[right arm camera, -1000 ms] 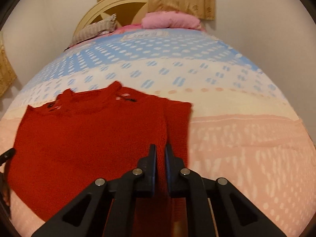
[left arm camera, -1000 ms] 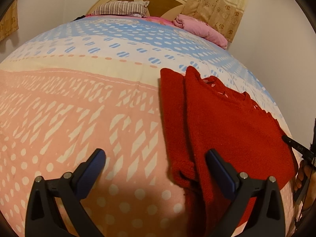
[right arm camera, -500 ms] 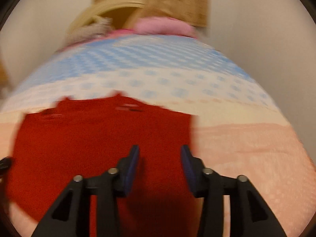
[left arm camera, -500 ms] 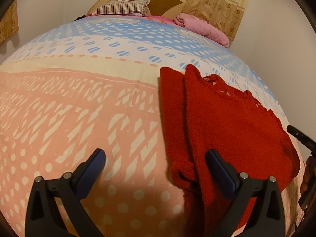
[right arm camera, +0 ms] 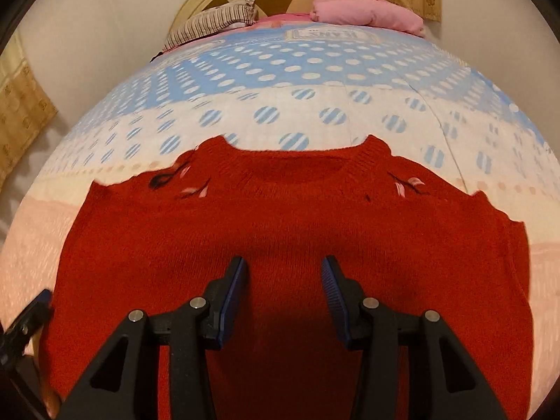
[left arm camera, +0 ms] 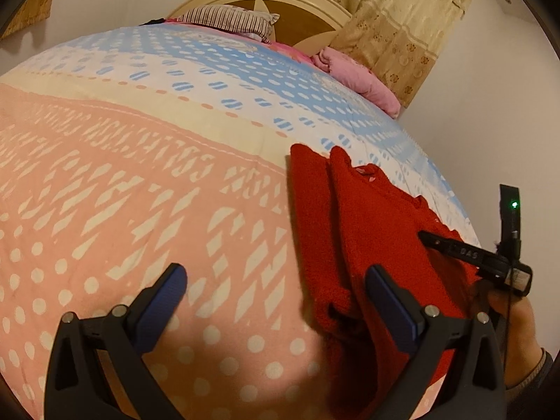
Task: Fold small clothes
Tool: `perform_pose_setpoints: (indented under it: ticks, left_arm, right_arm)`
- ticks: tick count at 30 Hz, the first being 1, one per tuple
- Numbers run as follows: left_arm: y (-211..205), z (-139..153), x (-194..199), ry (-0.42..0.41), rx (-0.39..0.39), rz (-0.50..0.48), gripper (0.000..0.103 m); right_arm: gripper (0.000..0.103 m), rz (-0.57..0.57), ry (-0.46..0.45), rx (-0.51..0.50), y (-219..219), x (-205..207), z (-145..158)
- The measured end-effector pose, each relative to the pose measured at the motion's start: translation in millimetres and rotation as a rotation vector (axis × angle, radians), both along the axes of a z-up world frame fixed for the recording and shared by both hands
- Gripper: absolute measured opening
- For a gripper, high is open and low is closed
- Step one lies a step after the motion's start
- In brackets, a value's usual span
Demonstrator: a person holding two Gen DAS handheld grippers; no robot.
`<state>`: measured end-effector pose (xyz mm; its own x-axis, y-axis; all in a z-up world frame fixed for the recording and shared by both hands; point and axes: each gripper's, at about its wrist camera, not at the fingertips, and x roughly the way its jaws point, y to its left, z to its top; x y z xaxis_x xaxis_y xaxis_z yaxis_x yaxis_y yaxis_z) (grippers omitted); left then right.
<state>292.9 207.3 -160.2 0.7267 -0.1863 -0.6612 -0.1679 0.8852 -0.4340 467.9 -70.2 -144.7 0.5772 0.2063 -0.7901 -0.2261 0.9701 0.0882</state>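
A small red knit sweater (right arm camera: 280,231) lies flat on the bed with its neckline toward the headboard and both sleeves folded in over the body. In the left wrist view the sweater (left arm camera: 371,231) lies to the right. My left gripper (left arm camera: 276,294) is open and empty, low over the bedspread at the sweater's left edge. My right gripper (right arm camera: 284,276) is open and empty, just above the middle of the sweater's body. It also shows in the left wrist view (left arm camera: 455,250) at the sweater's right side.
The bedspread (left arm camera: 140,182) is pink, cream and blue with dots. A striped pillow (right arm camera: 217,21) and a pink pillow (right arm camera: 367,14) lie by the round headboard (left arm camera: 280,3). Curtains (left arm camera: 402,17) hang behind. A white wall runs along the bed's right side.
My right gripper opened, letting go of the folded right sleeve, and moved left over the middle of the sweater. My left gripper stayed open and hardly moved.
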Motion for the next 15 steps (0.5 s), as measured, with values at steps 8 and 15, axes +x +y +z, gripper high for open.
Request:
perform_pose_setpoints:
  ticks: [8, 15]
  left_arm:
    - [13, -3, -4, -0.034, -0.095, 0.007, 0.103]
    - [9, -3, -1, -0.018, -0.059, 0.005, 0.103]
  right_arm:
    - [0.047, 0.025, -0.06, 0.083, -20, -39, 19]
    - [0.047, -0.16, -0.058, 0.098, -120, -71, -2]
